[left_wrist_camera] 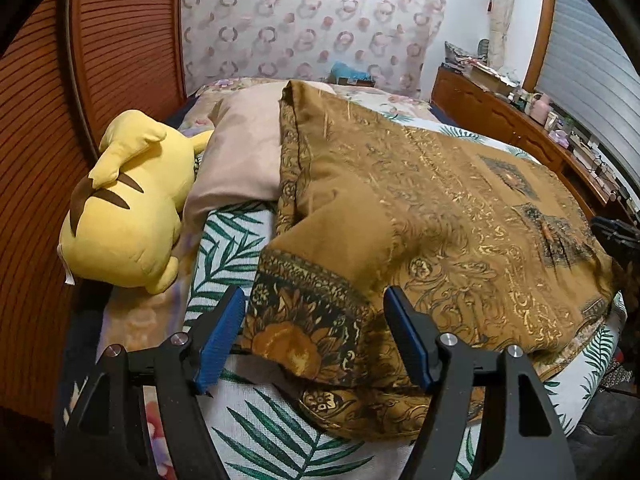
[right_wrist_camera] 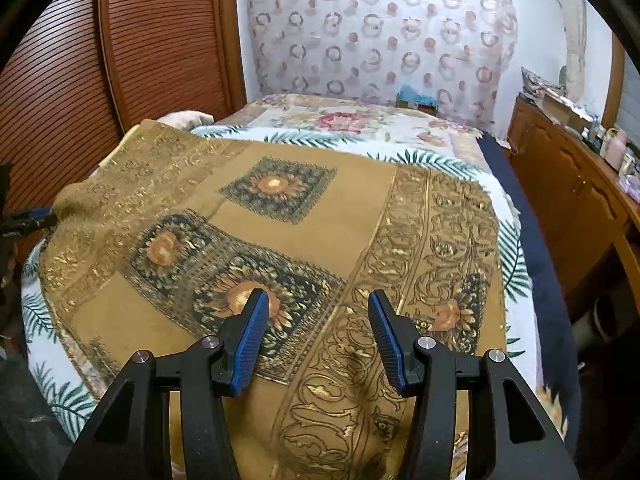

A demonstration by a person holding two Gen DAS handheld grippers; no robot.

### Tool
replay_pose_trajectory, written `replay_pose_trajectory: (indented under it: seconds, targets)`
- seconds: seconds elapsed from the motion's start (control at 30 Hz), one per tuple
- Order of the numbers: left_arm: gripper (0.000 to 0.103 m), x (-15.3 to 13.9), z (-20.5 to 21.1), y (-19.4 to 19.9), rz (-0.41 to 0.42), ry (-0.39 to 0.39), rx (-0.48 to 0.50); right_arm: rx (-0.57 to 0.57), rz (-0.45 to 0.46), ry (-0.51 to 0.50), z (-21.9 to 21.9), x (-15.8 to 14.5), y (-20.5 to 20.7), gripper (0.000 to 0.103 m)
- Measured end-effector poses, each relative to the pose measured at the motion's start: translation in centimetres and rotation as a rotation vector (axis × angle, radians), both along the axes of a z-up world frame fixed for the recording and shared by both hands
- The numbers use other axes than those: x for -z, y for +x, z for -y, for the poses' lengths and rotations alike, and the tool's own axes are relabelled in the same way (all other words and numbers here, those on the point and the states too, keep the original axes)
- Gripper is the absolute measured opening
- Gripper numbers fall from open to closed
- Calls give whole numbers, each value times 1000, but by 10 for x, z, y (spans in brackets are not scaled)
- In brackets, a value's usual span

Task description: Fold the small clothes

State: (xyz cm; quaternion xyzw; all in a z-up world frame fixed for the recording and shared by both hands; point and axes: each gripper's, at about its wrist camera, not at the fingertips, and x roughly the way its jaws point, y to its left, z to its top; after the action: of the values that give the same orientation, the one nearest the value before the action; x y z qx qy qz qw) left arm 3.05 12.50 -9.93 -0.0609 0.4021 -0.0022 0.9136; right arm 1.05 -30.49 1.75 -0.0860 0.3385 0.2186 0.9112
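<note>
Blue ribbed pads (left_wrist_camera: pixel 222 340) on my left gripper (left_wrist_camera: pixel 316 336) stand wide apart, and between them lies a turned-over corner of the brown printed cloth (left_wrist_camera: pixel 440 208), its dark sunflower border just under the jaws. Nothing is clamped there. My right gripper (right_wrist_camera: pixel 316 336) is the same: jaws parted, hovering above the cloth (right_wrist_camera: pixel 280 208) with a sunflower square showing between the pads (right_wrist_camera: pixel 252 340), gripping nothing.

That cloth is spread over most of the bed, ochre with gold scrollwork bands and several dark squares holding orange flowers. On the left side one edge is folded back over itself, so a plain brown flap lies on top of the patterned face. At the far end the cloth rises into a peak against a pinkish pillow (left_wrist_camera: pixel 244 152).

Under it lies a white bedspread with green palm leaves (left_wrist_camera: pixel 228 248), and beyond that a floral cover (right_wrist_camera: pixel 340 120) reaches the wall. A yellow plush toy with brown stripes (left_wrist_camera: pixel 128 204) lies face down beside the pillow, touching it, near the slatted wooden doors (left_wrist_camera: pixel 120 40). A curtain with ring shapes (right_wrist_camera: pixel 380 32) hangs behind the bed. Along the right wall runs a wooden cabinet (right_wrist_camera: pixel 568 184) crowded with small items too blurred to name.
</note>
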Motion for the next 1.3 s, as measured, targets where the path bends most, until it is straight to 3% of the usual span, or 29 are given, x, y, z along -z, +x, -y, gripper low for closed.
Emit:
replay_pose_trajectory:
  seconds: [0.1, 0.23, 0.53, 0.8, 0.97, 1.1, 1.3]
  targets:
    - [72, 3, -1, -1, 1, -4, -8, -13, 19, 8, -5, -9, -6, 54]
    - [72, 6, 0, -4, 0, -6, -13, -51, 32, 10, -17, -12, -11, 62]
    - [73, 6, -1, -9, -3, -8, -29, -138, -50, -15, -54, 26, 5, 62]
    - [73, 8, -3, -8, -8, -4, -39, -158, -79, -38, -60, 38, 11, 63]
    - [73, 11, -5, -7, -16, -12, -44, -184, -84, -47, -67, 40, 14, 74]
    - [73, 15, -7, -5, -21, -17, -50, -186, -65, -99, -77, 40, 13, 77]
    - [71, 15, -4, -5, -10, -25, -34, -192, -68, -94, -81, 41, 11, 79]
